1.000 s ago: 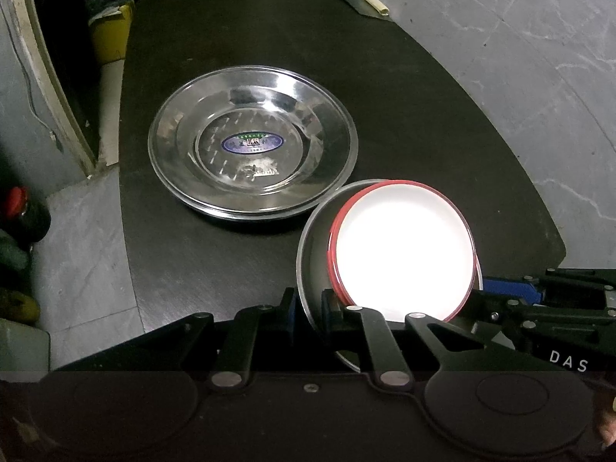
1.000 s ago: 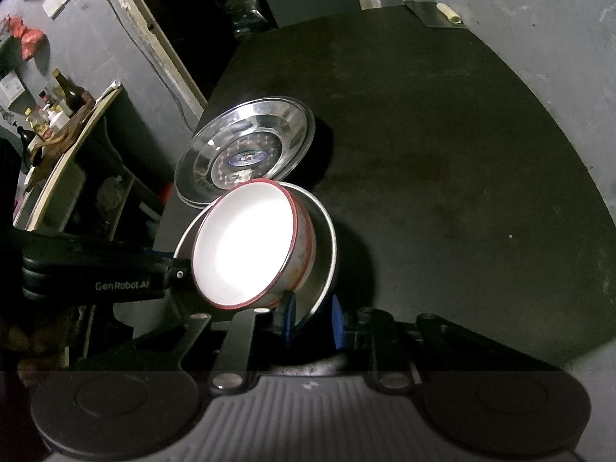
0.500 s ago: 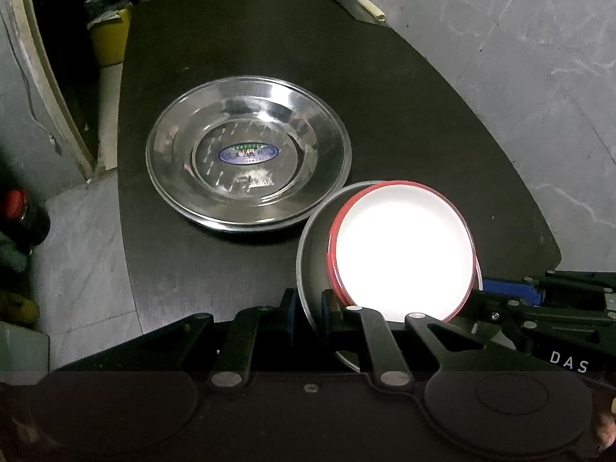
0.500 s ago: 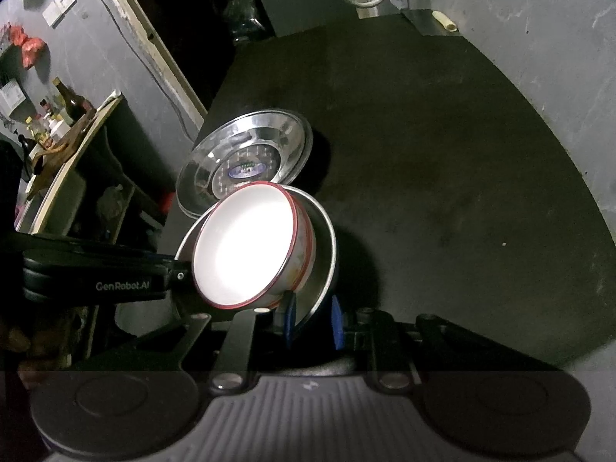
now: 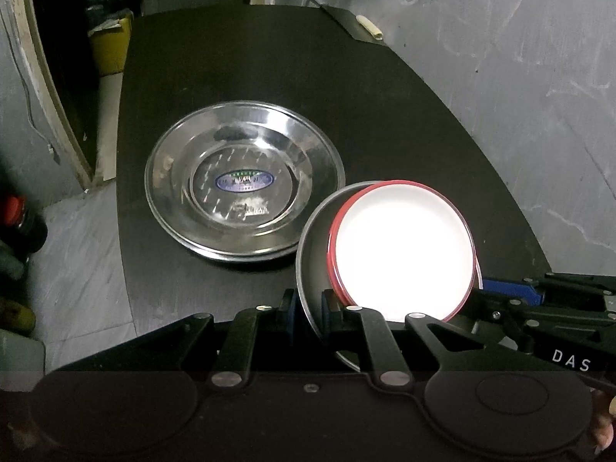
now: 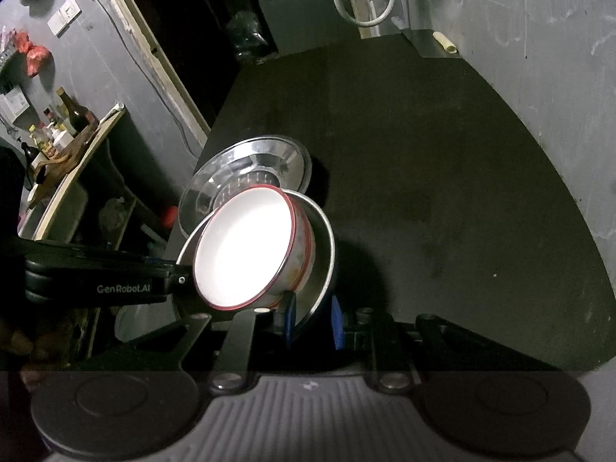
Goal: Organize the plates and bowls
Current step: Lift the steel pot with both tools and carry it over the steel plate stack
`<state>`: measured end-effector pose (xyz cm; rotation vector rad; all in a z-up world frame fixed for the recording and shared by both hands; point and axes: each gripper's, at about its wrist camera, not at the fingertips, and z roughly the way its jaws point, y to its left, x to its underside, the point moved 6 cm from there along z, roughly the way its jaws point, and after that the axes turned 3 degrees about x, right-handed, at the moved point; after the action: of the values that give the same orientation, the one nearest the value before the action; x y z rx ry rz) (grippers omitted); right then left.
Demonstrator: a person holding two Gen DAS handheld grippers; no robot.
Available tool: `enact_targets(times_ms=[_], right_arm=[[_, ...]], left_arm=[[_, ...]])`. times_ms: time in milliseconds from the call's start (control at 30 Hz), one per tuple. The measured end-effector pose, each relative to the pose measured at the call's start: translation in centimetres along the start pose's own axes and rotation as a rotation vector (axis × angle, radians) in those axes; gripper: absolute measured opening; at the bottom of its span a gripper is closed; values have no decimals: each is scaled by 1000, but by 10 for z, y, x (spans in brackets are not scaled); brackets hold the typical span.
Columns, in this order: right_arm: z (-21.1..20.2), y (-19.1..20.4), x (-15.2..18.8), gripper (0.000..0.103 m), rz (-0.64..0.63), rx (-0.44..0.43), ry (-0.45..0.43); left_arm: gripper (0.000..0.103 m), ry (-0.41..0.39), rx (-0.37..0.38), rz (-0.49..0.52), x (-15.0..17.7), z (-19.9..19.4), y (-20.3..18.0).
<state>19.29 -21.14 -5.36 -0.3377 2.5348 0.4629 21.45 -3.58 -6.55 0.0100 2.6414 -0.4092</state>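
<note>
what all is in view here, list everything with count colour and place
steel plates: a stack, count unclear, silver with a blue oval sticker, flat on the table left of the held bowls
steel bowl: one, silver, tilted above the table, rim pinched on both sides
enamel bowl: one, white with a red rim, nested inside the steel bowl
table: one, black, under everything
small roll: one, cream, far corner of the table
bottles: several, dark, on a shelf at far left
left hand-held gripper: one, black, shut on the steel bowl's near rim
right hand-held gripper: one, black with blue pads, shut on the steel bowl's opposite rim
</note>
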Motion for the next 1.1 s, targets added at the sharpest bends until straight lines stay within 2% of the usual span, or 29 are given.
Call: enact_targets(times_ms=[500,1100], right_arm=[[-1,-3,-16,22,-23,4,-33],[15,0,-54,22,-84,-27,-45]], left_arm=[[12,-34,-1,-1,-18,1,-2],[12,-78,-30,-45,-51,5,8]])
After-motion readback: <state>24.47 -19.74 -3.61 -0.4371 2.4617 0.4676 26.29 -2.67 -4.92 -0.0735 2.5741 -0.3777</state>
